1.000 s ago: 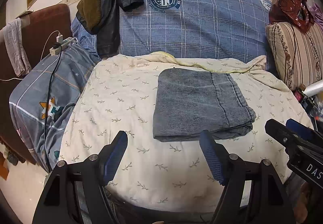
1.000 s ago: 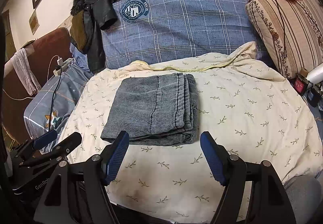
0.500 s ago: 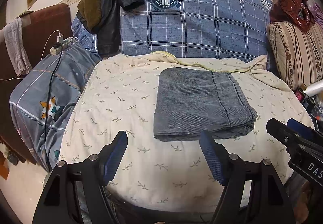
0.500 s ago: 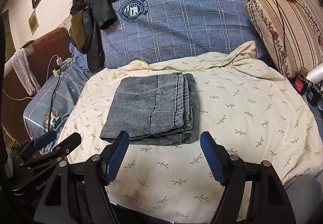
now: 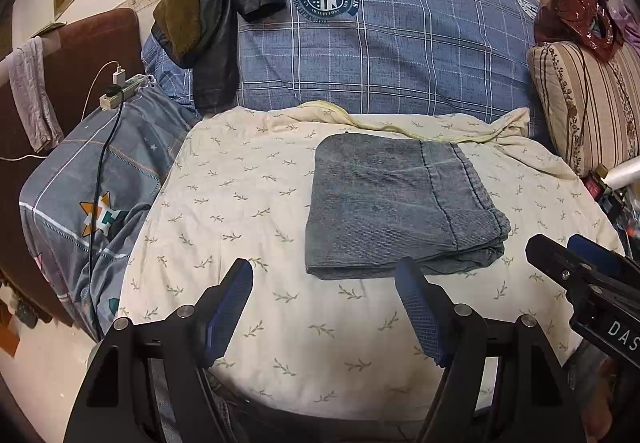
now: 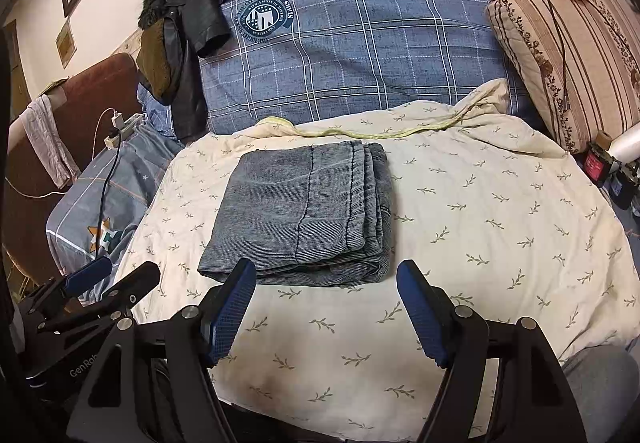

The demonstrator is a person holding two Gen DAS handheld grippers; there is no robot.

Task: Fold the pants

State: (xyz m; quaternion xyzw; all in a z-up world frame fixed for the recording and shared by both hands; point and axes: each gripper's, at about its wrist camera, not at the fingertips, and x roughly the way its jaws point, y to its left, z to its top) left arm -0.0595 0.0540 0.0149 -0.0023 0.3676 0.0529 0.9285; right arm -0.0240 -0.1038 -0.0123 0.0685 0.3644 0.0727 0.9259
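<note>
pants (image 5: 396,207): grey-blue denim, already folded into a chunky rectangle, lying flat on the cream quilt around the middle of the bed; stacked fold edges sit on its 3 o'clock side, nothing is touching it
cream quilt (image 5: 256,203): leafy sprig print, spread over the bed under the pants, a bit bunched along its 12 o'clock edge
blue plaid bedding (image 5: 400,55): big roll with a round crest logo, propped up at 12 o'clock behind the quilt
dark jacket (image 5: 208,27): fur collar, draped over the plaid roll around 11 o'clock
striped pillow (image 5: 592,103): beige and brown, at 2 o'clock, with a shiny red bag on top of it
left gripper (image 5: 324,275): blue-padded fingers spread wide, holding nothing, hanging over the quilt at 6 o'clock of the pants, just short of their near edge
right gripper (image 6: 326,275): also spread wide and empty, same 6 o'clock spot; in its own view the left fingertip overlaps the near edge of the pants, can't tell if it's touching
power strip (image 5: 122,89): white, charger plugged in, at 9 to 10 o'clock on the starry blue sheet
</note>
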